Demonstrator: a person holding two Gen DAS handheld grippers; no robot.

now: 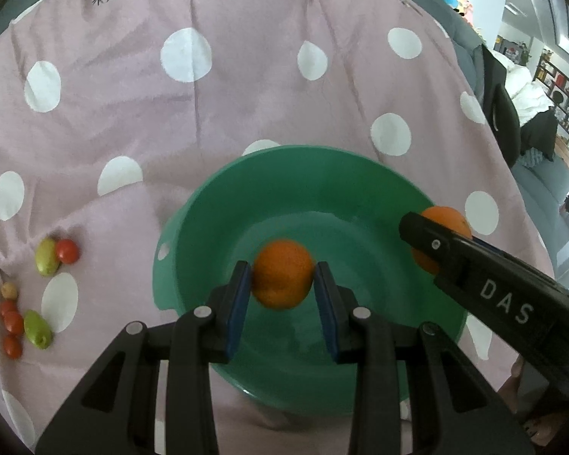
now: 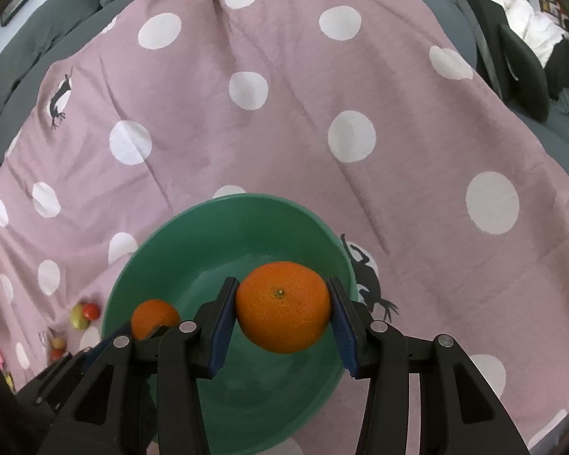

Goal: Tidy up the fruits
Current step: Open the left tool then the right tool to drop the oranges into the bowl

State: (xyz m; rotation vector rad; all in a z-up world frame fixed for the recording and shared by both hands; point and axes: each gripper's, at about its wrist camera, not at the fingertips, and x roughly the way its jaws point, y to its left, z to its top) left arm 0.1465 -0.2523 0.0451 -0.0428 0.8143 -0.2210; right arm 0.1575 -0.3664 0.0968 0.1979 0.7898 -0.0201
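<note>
Nearest, the left gripper (image 1: 282, 284) pinches a small orange (image 1: 283, 273) between its blue pads (image 1: 239, 303), held over the middle of the green bowl (image 1: 208, 204). To its right the right gripper (image 2: 282, 320) clamps a bigger orange (image 2: 283, 306), stem end up, above the bowl's right side. The bowl sits on a pink spotted cloth (image 1: 246, 94). Left of the bowl on the cloth lie small fruits: red tomatoes (image 1: 67, 251) touching a green fruit (image 1: 46, 256), with more reds (image 1: 13, 322) and another green (image 1: 38, 329) nearer. Beyond the cloth a grey sofa (image 2: 49, 19) rises.
</note>
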